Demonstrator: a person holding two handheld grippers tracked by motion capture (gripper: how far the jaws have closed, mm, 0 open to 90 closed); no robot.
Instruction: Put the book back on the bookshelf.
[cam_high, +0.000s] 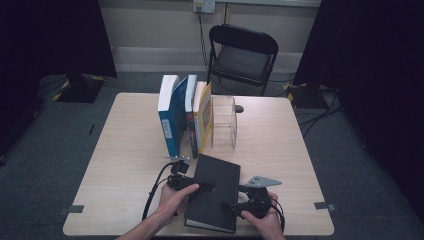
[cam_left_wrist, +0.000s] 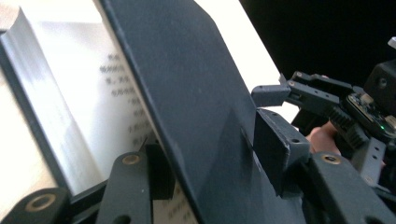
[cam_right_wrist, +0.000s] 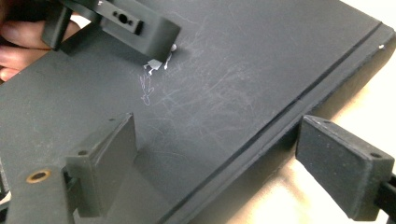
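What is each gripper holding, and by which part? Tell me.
The left gripper has its fingers on either side of the black book's front cover, at its open edge. The right gripper stands open astride the spine edge, holding nothing.

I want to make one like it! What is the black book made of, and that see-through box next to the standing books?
The black book looks like a hardback with a matte, cloth-like or coated-board cover: dull, scuffed with pale scratches, and holding flat when lifted. Inside are white paper pages with print. The see-through box looks like clear hard plastic, probably acrylic: straight glossy walls you can see the table through.
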